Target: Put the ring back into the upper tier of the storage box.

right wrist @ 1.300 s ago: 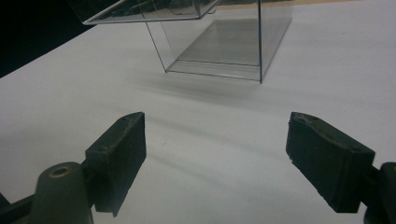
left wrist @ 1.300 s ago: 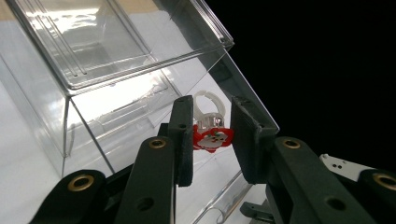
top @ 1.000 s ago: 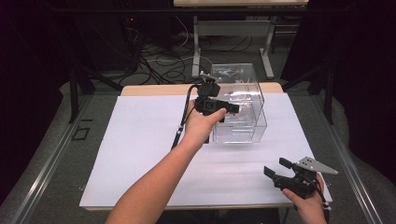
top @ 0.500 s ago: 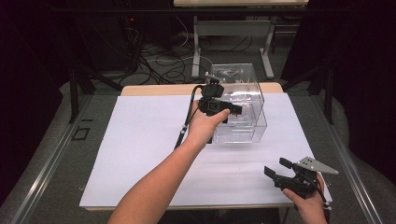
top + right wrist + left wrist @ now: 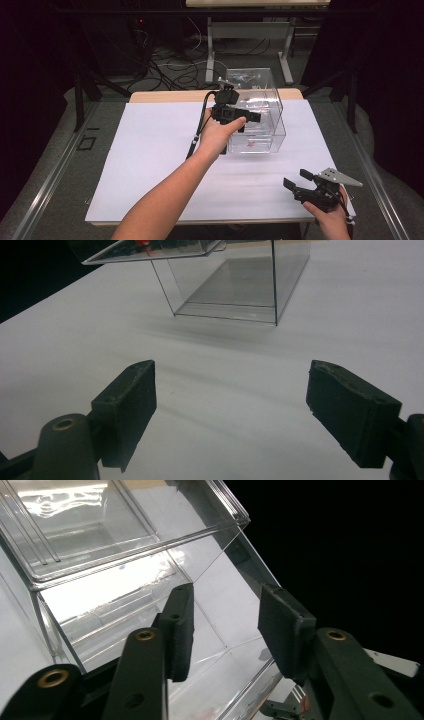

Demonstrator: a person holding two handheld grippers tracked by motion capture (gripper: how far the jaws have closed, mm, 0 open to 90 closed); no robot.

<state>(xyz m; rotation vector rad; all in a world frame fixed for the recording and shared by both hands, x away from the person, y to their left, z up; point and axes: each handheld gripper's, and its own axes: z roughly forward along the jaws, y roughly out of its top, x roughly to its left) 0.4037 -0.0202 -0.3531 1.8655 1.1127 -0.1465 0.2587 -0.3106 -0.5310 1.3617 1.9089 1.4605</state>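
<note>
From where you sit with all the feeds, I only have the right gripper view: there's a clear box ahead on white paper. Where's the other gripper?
Observer: The left gripper is up at the clear box, at its near left side in the high view.
Operator: Is it gripping a wall?
Observer: Its jaws are apart. In the left gripper view one pad lies over the clear wall, the other beyond the edge; I cannot tell if it touches.
Operator: And my own gripper?
Observer: The right gripper is open above the paper's near right corner, apart from the box.
</note>
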